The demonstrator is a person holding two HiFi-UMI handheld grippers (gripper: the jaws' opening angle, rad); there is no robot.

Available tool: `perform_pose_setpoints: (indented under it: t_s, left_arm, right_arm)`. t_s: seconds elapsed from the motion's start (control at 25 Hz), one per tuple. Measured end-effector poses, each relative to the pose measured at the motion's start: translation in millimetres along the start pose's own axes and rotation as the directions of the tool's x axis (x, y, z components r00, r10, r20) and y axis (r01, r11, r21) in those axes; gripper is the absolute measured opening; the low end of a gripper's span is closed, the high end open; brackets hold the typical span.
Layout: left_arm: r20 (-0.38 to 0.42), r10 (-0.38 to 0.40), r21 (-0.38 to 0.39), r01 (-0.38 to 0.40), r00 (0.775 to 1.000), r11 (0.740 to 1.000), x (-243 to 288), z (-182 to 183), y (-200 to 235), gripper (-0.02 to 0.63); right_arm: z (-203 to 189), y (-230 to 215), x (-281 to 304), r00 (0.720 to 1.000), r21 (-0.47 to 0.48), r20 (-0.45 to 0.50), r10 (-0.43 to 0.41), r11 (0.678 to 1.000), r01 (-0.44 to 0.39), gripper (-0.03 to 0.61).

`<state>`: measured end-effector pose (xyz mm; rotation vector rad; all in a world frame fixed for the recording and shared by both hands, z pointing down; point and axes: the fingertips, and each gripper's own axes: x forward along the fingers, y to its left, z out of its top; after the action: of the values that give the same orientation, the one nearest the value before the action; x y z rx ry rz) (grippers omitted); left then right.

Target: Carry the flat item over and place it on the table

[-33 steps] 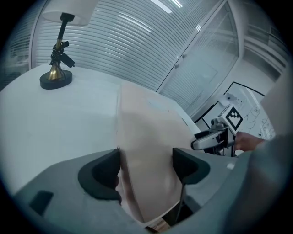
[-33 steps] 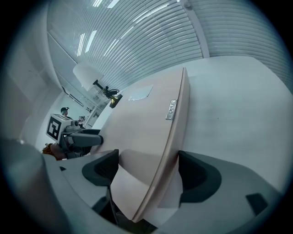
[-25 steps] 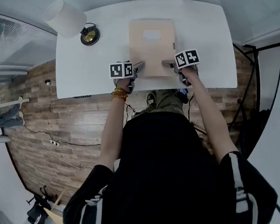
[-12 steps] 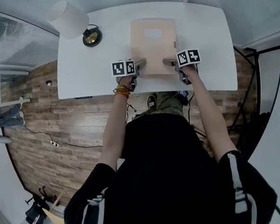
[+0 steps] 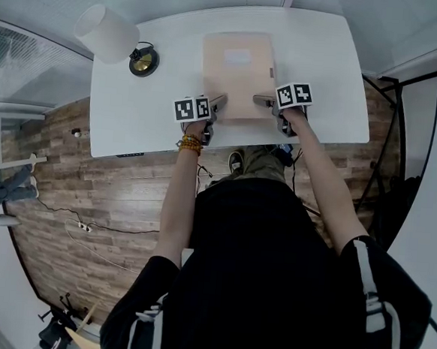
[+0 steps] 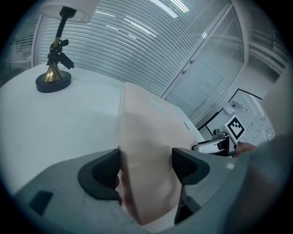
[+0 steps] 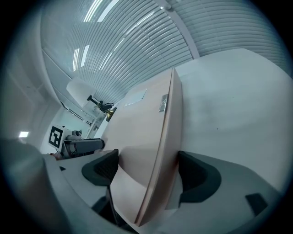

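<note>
The folder [image 5: 238,70], flat and beige with a pale label on its cover, lies on the white table [image 5: 147,119] about midway along it, its long sides running away from the person. Its near end is just short of the table's near edge. The left gripper [image 5: 218,102] is at the folder's near left corner. In the left gripper view its jaws stand wide, with the folder [image 6: 146,151] passing between them and its edge close by one pad. The right gripper [image 5: 263,100] is at the near right corner. In the right gripper view its jaws are also spread, one on each side of the folder's edge [image 7: 142,137], with space showing on both sides. A lamp [image 5: 109,32] with a white shade and a round brass foot stands at the table's far left corner, well apart from the folder.
</note>
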<state>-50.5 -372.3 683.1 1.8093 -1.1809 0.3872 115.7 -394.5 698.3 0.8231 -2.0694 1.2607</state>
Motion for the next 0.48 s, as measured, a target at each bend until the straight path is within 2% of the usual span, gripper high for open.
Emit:
perform_pose_setpoints:
  t_s: [0.24, 0.36, 0.48]
  left_arm:
    - [0.011, -0.011, -0.012, 0.011, 1.0, 1.0, -10, 9, -4, 0.362]
    - [0.069, 0.022, 0.036, -0.024, 0.997, 0.999, -24, 25, -10, 0.362]
    - [0.164, 0.04, 0.107, -0.058, 0.986, 0.993, -42, 54, -27, 0.362]
  right_arm:
    - [11, 8, -14, 1.0, -0.029, 0.023, 0.003, 1.0, -0.002, 0.407]
    - [25, 17, -29, 0.997, -0.084, 0.071, 0.0, 0.996, 0.006, 0.407]
    - [47, 33, -48, 0.989, -0.161, 0.145, -0.008, 0.986, 0.032, 0.407]
